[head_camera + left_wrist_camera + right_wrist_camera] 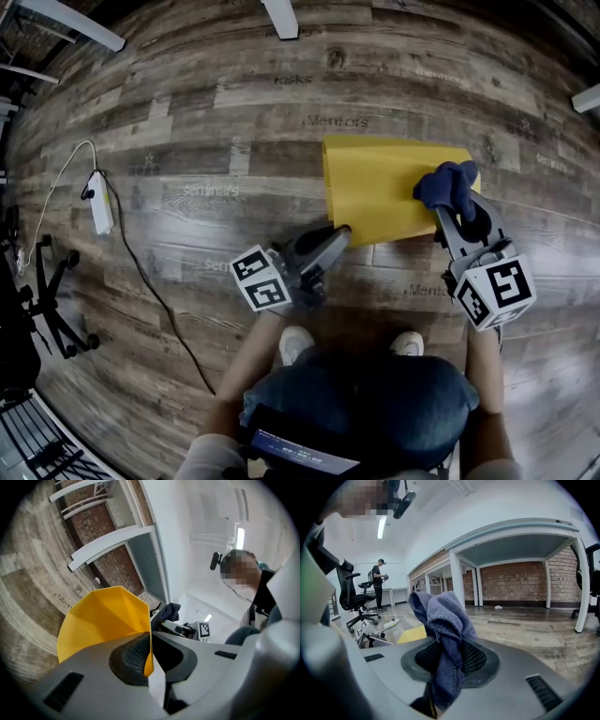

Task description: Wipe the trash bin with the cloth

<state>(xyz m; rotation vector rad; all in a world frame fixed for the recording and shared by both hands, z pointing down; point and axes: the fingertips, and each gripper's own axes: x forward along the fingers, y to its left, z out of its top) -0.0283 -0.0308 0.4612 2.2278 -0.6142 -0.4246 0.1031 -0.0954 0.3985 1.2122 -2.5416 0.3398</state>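
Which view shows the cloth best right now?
The right gripper view: the cloth sits centre frame, pinched in the right gripper. The head view shows it small, bunched above the bin. The left gripper view catches only a dark bit past the bin's edge.

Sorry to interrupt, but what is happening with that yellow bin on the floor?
A person holds a gripper in each hand. The left gripper is shut on the edge of the bin, which lies on the wooden floor. The right gripper is shut on a blue cloth, held at the bin's right side; whether the cloth touches the bin is hard to tell.
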